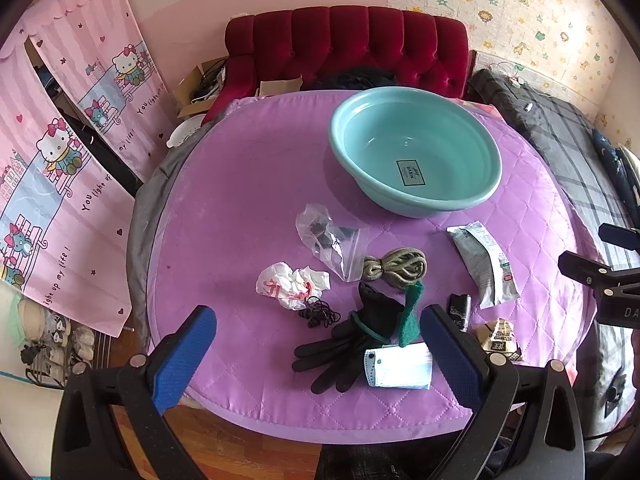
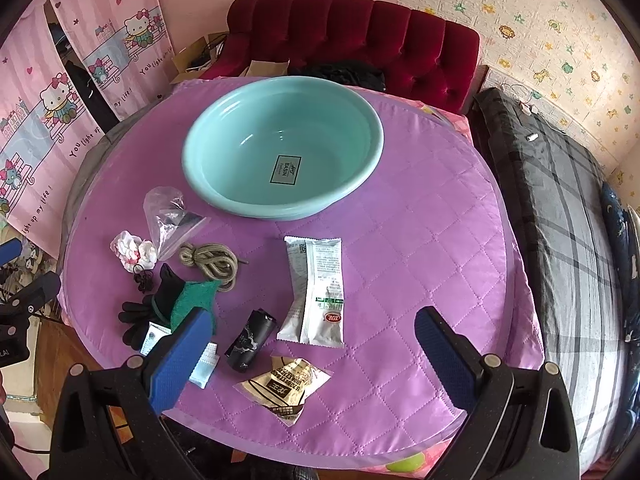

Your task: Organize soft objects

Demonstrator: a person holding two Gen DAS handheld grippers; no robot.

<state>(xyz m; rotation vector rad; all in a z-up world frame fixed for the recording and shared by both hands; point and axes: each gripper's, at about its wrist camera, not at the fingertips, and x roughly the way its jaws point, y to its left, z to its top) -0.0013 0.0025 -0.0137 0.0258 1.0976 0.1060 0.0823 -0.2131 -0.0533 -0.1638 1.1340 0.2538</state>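
Note:
A teal basin (image 1: 416, 196) (image 2: 224, 196) stands empty at the back of the purple quilted table (image 1: 240, 184) (image 2: 420, 240). In front of it lie a black glove (image 1: 340, 356) (image 2: 138, 320), a green cloth (image 1: 412, 316) (image 2: 194, 300), a coiled rope (image 1: 396, 266) (image 2: 210, 262), a crumpled tissue (image 1: 292, 284) (image 2: 130, 250), a clear zip bag (image 1: 330, 240) (image 2: 168, 220), a face mask pack (image 1: 400, 368) (image 2: 204, 368), a grey sachet (image 1: 486, 264) (image 2: 318, 288), a black pouch (image 1: 458, 308) (image 2: 248, 340) and a gold wrapper (image 2: 282, 388). My left gripper (image 1: 318, 348) hangs open above the glove. My right gripper (image 2: 312, 350) is open over the sachet's near end.
A red tufted sofa (image 1: 348, 44) (image 2: 352, 36) stands behind the table. A bed with a plaid cover (image 1: 568, 148) (image 2: 560, 208) runs along the right. Pink cartoon curtains (image 1: 64, 160) (image 2: 52, 92) hang at the left. Black hair ties (image 1: 320, 314) (image 2: 144, 276) lie near the tissue.

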